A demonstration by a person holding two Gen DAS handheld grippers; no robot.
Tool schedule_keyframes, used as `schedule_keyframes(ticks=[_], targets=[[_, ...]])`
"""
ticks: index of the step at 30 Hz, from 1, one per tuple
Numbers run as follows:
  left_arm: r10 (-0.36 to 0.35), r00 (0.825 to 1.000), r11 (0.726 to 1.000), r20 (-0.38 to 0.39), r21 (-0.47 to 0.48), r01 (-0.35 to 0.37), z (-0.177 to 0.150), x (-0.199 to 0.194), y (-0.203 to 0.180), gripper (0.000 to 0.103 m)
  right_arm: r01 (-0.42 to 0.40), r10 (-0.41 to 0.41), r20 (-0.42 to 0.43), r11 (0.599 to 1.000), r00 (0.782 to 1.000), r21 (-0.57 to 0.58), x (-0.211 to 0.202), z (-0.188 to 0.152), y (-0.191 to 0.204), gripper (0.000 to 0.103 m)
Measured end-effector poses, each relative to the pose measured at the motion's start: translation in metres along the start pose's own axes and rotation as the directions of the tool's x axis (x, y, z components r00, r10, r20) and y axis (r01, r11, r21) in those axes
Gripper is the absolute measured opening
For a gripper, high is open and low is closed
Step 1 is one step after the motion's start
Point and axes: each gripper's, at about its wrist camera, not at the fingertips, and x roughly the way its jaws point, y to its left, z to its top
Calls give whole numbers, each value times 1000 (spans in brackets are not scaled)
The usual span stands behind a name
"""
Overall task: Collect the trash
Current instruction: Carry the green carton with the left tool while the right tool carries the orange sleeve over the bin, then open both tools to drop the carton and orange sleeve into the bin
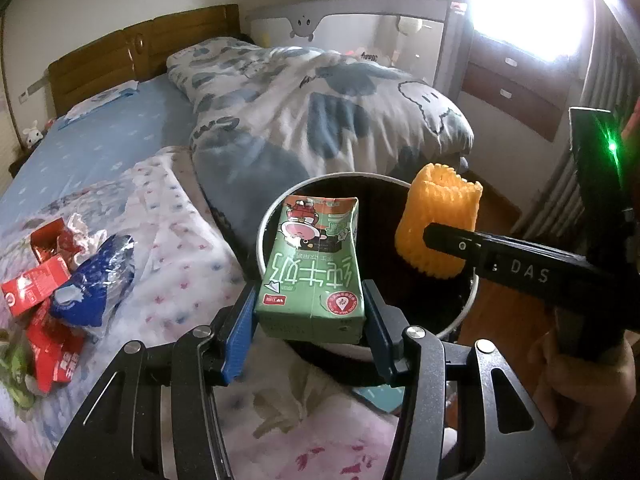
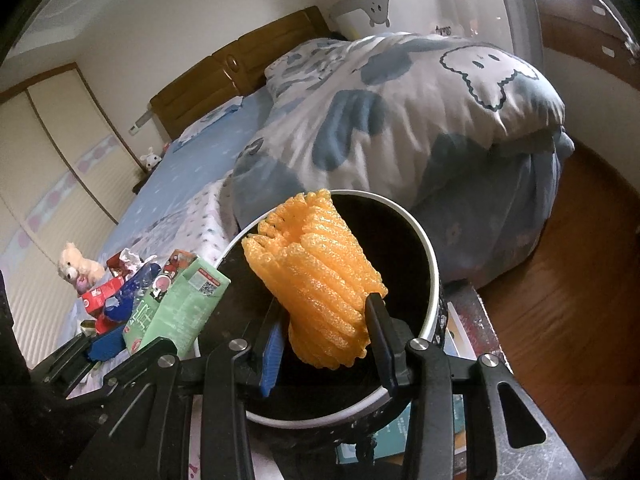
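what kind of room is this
Most likely a home bedroom: a bed with a wooden headboard and a rumpled cartoon-print duvet, plus a baby cot beside it. Wardrobe doors line the far wall.

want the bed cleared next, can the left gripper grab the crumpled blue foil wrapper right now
Probably not yet: the left gripper is shut on the green milk carton over the white-rimmed bin; the blue foil wrapper lies unobstructed.
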Motion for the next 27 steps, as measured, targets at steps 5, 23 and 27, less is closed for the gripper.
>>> schedule_keyframes(ticks=[5,23,27], targets=[[2,1000,1000,-15,12,-2,3,9,-4,49,0,0,-4,1000,1000,11,3,3,-4,42],[32,999,995,-33,-93,-35,-20,-5,24,73,0,0,3,999,1000,36,2,7,-4,87],[50,998,989,-34,-141,-55,-38,-21,43,74,-17,16,25,999,1000,27,-6,0,8,88]])
